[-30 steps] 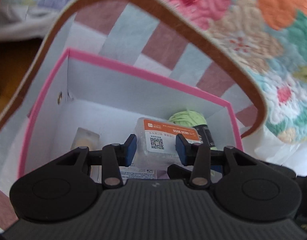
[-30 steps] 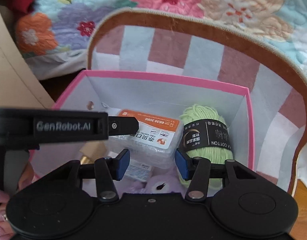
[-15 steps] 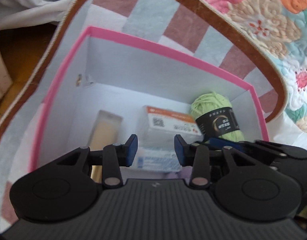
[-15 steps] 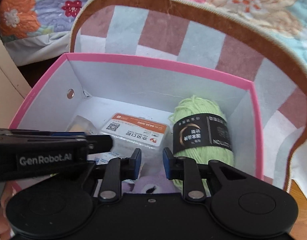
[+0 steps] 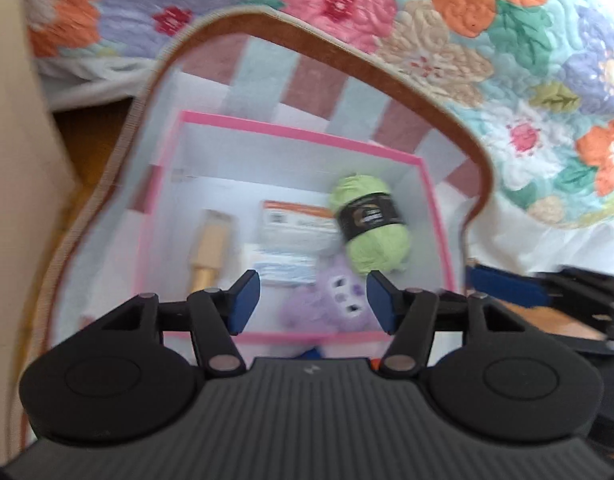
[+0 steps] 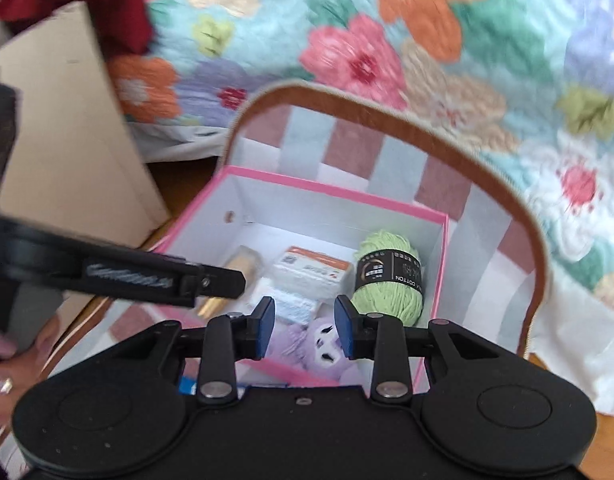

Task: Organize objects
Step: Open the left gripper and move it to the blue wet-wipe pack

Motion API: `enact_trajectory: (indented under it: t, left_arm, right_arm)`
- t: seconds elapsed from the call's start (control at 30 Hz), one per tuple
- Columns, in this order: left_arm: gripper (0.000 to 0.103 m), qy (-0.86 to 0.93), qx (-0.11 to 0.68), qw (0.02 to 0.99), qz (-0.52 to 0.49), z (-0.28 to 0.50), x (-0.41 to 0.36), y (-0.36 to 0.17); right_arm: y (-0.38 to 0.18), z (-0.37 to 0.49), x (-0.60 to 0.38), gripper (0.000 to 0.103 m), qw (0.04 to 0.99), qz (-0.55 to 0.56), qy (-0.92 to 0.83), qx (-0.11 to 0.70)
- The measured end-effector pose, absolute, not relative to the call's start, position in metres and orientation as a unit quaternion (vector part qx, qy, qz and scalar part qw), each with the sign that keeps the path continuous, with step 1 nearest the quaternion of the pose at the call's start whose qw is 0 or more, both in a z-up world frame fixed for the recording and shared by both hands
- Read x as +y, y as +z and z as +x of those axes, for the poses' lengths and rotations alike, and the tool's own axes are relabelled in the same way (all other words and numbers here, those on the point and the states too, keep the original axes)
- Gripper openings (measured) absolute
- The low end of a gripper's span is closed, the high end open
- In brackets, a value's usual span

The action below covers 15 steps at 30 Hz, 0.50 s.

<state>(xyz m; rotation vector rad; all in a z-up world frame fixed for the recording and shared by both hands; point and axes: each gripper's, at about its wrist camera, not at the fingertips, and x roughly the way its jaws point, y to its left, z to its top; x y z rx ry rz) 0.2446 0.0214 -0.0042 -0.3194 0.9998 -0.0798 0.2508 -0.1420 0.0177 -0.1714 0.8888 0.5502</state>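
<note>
Pink-rimmed box (image 6: 339,194), white inside, sitting in brown-trimmed striped fabric basket (image 6: 391,106); holds fuzzy green yarn skein (image 6: 387,284), purple plush (image 6: 315,340), flat packets. Left gripper (image 5: 313,300) just opened, empty. Right gripper (image 6: 303,326) narrowly parted, gripping nothing.

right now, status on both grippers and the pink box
Left gripper open, empty, jaws just widened. Right gripper open a little, empty. Pink box holds green yarn, purple plush, packets. Nothing blocking.
</note>
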Motion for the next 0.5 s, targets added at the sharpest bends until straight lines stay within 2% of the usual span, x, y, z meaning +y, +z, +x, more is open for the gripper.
enact_trajectory:
  t: [0.27, 0.4, 0.5]
  left_arm:
    - [0.063, -0.029, 0.461, 0.867, -0.188, 0.182, 0.036, 0.018]
    - [0.061, -0.07, 0.46, 0.857, -0.223, 0.157, 0.04, 0.001]
    - [0.061, -0.044, 0.474, 0.853, -0.214, 0.147, 0.042, -0.015]
  right_arm:
    - [0.063, 0.186, -0.147, 0.046, 0.849, -0.114, 0.326, 0.399]
    - [0.046, 0.159, -0.147, 0.048, 0.848, -0.11, 0.34, 0.392]
    - [0.017, 0.148, -0.148, 0.049, 0.845, -0.091, 0.337, 0.404]
